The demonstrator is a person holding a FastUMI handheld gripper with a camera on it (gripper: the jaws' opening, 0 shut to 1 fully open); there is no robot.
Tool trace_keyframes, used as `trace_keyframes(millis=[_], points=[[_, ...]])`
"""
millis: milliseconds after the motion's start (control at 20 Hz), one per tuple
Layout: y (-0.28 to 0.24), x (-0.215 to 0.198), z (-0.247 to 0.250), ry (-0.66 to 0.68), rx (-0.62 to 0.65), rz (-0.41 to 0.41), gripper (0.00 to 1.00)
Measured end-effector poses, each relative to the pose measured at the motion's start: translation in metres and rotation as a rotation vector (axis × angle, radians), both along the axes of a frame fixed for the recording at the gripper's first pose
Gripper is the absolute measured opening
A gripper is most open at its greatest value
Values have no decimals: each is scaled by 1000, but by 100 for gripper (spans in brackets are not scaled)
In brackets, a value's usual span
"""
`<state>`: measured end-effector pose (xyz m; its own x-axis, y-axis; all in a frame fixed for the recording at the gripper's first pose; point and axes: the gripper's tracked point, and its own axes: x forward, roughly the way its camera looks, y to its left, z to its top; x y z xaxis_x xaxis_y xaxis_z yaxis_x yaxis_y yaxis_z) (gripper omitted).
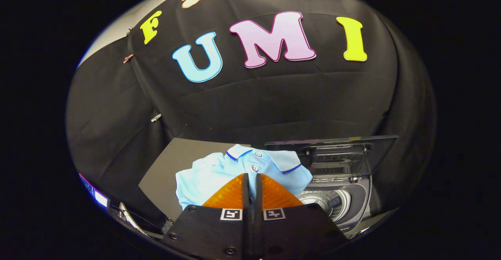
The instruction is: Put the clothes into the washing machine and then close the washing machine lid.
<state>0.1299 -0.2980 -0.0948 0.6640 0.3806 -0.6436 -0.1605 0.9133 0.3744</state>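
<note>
With its fingers pinched on the pale blue shirt (235,170), the tool (252,181) should keep that grip and swing right, over the washing machine (332,197) drum under the raised lid (340,150).

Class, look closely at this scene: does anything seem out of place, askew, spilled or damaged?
Nothing stands out. The light blue polo shirt hangs pinched between the nearly closed fingers, lifted beside the washing machine, whose lid stands open. No spill or damage shows.
</note>
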Motion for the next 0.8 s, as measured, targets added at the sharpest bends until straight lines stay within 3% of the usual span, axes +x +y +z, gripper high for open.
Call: trace_keyframes(millis=[400,800], points=[[-71,-5,-10,-4,-13,-27,5],[-125,-16,-88,113,-112,-86,5]])
